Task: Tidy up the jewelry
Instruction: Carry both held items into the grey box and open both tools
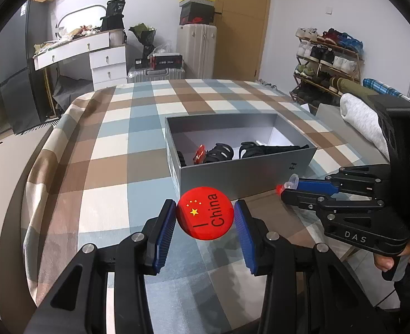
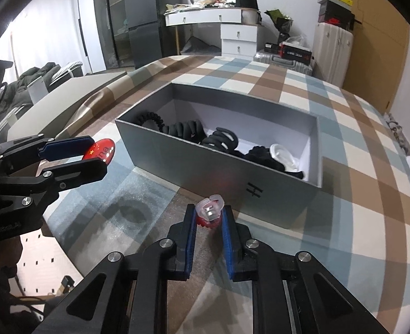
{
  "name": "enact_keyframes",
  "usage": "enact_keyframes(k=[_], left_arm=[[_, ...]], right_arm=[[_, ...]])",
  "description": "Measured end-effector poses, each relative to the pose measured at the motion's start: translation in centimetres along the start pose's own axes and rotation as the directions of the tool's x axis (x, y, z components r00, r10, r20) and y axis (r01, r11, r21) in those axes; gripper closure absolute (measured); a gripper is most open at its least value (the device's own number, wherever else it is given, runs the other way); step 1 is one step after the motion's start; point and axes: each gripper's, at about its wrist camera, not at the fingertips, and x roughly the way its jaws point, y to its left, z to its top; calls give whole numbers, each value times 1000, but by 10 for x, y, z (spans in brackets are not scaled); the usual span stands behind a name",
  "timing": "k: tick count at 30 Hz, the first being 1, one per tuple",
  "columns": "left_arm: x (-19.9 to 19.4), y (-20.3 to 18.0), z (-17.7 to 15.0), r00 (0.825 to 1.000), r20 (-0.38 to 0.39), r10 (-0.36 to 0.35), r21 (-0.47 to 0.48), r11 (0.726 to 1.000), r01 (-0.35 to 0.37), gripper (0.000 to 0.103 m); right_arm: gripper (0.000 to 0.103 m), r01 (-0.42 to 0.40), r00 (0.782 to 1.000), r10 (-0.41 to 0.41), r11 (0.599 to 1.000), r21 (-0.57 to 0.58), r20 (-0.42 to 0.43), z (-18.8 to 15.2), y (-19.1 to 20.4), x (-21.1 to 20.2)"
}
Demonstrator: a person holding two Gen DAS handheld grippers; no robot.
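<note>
1. Carrying: left gripper (image 1: pixel 205 214) clamps round red "China" badge (image 1: pixel 205 213); right gripper (image 2: pixel 209 217) clamps small clear-and-red clip (image 2: pixel 210 213).
2. Both hover beside grey open box's (image 2: pixel 205 164) near wall.
3. Next: lift over the rim, release inside.

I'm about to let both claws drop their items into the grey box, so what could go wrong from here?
1. The left claw grips the round red badge only by its edges, so it might slip or twist out.
2. The right claw pinches a small clear-and-red light-up ring at its fingertips; it could pop free and land on the checked cloth.
3. Both claws are short of the grey box, close to its near wall, which either could bump on the way in.
</note>
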Motion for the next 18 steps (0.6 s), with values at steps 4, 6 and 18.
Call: enact_keyframes(k=[4,6,18], left_arm=[[-3,-1,2,1000,16,-3,-1,1000,3,66],[-4,-2,3,1000,21,-4,-2,1000,4,66],[-11,-6,12,998,64,-2,2,1000,2,66]], right_arm=[[86,10,1000,-10,1000,0,23,2,-2,-10],[86,13,999,-13,1000,3,36,2,-2,-14],[86,27,993,-28,1000,16,116,12,-8,-37]])
